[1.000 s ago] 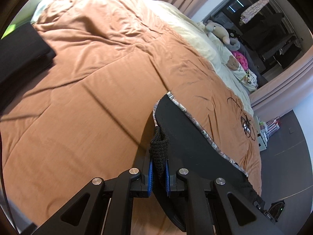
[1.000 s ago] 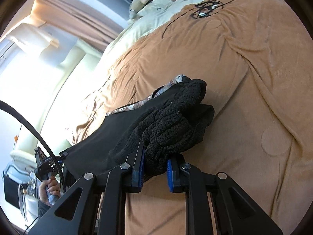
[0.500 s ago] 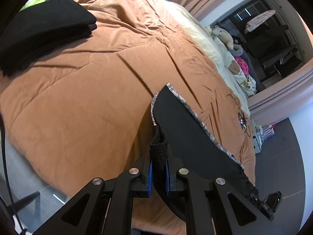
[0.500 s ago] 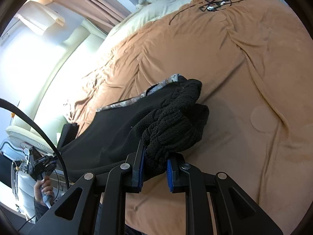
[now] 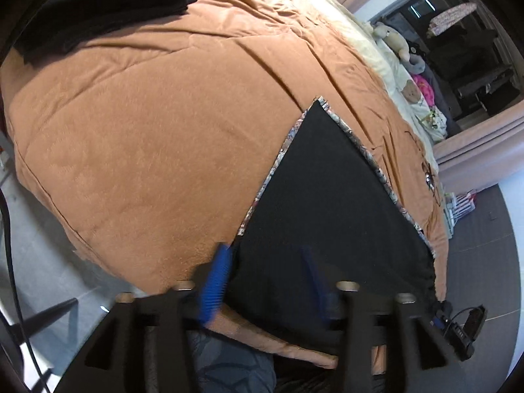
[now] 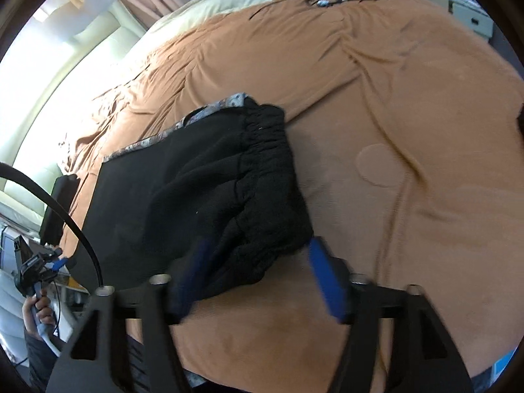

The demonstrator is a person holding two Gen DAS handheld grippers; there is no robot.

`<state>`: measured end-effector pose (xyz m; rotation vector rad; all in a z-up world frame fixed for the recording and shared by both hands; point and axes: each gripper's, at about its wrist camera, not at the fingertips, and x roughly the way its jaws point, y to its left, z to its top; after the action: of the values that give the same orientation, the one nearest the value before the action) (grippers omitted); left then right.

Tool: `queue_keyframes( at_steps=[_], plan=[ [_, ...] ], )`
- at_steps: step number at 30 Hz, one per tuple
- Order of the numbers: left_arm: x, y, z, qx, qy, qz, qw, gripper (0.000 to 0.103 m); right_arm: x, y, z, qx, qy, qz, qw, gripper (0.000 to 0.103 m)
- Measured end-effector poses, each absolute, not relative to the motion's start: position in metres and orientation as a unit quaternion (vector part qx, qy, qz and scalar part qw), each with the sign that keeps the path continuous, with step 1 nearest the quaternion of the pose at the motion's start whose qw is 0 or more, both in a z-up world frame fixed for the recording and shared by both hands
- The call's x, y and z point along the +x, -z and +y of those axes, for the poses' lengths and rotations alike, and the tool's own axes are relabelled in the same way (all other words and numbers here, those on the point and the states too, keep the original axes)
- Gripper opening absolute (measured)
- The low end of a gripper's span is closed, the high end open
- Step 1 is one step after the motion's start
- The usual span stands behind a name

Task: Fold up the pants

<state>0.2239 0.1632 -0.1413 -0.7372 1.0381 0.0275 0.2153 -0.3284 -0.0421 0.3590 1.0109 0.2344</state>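
Bed: brown quilt (image 5: 157, 137), creased, with cream sheet (image 5: 370, 46) at far side
Curtains: pinkish-brown curtains (image 5: 478, 150)
Floor: grey floor (image 5: 484, 262)
Light: bright daylight at padded headboard (image 6: 95, 52)

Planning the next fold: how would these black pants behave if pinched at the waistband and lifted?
The pants would probably droop, not hold shape: the fabric lies limp and bunched on the bed cover. The gathered elastic waistband should give a thick, fairly non-slip pinch. Both tongs, left and right, now stand open.
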Motion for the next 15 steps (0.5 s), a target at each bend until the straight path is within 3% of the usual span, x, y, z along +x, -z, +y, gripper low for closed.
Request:
queue_keyframes(
  at_steps=[1, 15],
  plan=[
    [0.223, 0.143, 0.164, -0.344, -0.012, 0.484, 0.805, 0.069, 0.213, 0.038, -0.326, 0.168, -0.108, 0.477, 0.856, 0.068],
    [0.213, 0.17, 0.171, -0.384, 0.013, 0.478, 0.79, 0.069, 0.209, 0.01, -0.252, 0.106, -0.153, 0.43, 0.884, 0.068]
  ],
)
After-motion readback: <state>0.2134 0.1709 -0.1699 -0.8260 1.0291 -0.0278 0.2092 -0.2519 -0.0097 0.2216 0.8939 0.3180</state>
